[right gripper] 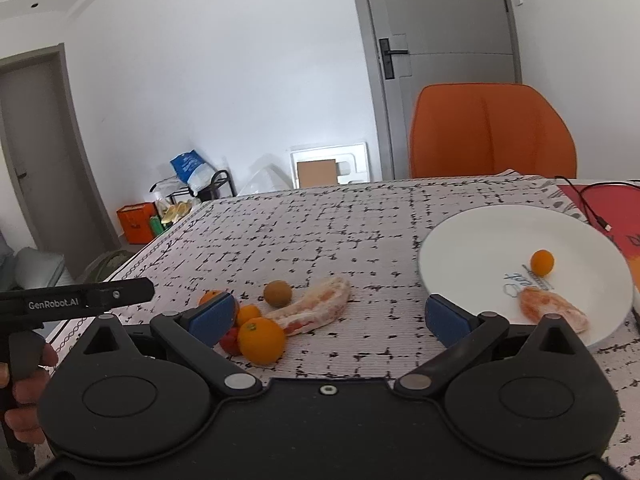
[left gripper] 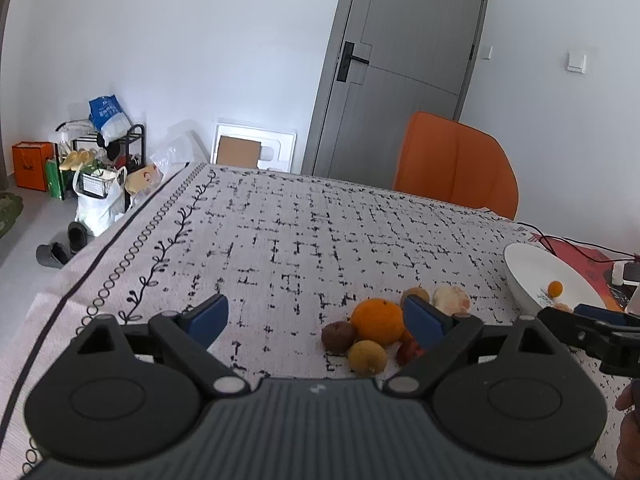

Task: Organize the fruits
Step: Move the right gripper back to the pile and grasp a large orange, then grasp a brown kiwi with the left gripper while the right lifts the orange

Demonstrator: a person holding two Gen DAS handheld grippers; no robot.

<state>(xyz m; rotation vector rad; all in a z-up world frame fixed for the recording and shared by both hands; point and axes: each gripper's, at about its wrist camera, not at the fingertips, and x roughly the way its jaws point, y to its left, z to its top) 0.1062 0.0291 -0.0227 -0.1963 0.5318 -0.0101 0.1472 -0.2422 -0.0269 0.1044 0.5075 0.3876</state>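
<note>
patterned tablecloth under fruit, orange chair and grey door behind

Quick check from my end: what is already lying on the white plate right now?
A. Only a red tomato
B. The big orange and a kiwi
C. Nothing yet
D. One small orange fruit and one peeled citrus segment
D: the right wrist view shows the white plate holding a small orange fruit and a peeled segment; the big orange sits on the tablecloth.

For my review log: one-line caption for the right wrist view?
Open right gripper above the tablecloth, between loose fruit and a white plate holding two pieces.
</note>
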